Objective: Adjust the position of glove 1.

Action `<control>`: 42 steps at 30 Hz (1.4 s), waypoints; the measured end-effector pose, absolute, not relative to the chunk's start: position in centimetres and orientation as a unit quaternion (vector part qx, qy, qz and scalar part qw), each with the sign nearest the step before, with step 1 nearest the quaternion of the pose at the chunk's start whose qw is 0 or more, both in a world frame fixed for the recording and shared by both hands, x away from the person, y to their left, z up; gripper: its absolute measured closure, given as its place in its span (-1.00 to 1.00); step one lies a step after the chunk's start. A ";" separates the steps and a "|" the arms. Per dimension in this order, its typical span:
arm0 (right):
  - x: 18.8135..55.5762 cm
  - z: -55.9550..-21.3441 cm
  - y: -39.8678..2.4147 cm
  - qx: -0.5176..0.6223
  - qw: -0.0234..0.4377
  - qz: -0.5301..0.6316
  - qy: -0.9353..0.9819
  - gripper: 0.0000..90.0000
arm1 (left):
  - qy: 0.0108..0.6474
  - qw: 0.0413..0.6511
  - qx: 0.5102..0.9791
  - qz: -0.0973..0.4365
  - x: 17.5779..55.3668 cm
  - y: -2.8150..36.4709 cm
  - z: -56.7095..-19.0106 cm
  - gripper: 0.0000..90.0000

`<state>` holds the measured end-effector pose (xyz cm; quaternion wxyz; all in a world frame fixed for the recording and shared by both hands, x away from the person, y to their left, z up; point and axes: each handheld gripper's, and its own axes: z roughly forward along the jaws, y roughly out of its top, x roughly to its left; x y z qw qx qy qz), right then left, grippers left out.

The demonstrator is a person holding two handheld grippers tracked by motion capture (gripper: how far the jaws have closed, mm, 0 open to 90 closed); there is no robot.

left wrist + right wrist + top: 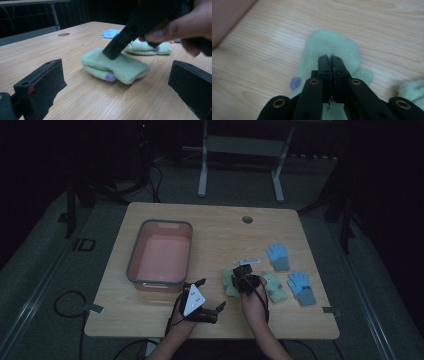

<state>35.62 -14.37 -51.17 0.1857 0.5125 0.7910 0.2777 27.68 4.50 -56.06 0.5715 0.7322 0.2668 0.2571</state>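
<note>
Green glove (329, 47) lies under the clenched right tool (331, 58), whose tips touch it; left tool (117, 82) gapes released

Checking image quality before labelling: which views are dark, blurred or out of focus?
High view: dim all over, room behind the table near black. Left gripper view: brighter, but the right gripper and hand are blurred and the green glove is soft. Right gripper view: well lit, shut jaws sharp, glove fuzzy.

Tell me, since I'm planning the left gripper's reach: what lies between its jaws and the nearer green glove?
Bare wooden table. In the left gripper view nothing lies between the left gripper and the green glove.
</note>
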 end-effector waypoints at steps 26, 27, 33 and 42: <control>37.0 -51.2 -15.2 0.472 0.175 0.274 0.820 0.27 | 0.266 0.572 0.733 0.256 27.7 4.4 -56.1 -0.99; 37.2 -50.5 -15.4 0.457 0.176 0.279 0.826 0.27 | 0.266 0.571 0.733 0.256 27.7 4.4 -56.1 -0.99; 37.7 -49.0 -16.9 0.415 0.194 0.290 0.840 0.28 | 0.265 0.571 0.733 0.259 27.6 4.4 -56.1 -0.99; 39.0 -46.7 -23.1 0.402 0.196 0.302 0.842 0.32 | 0.266 0.571 0.733 0.258 27.7 4.5 -56.1 -0.99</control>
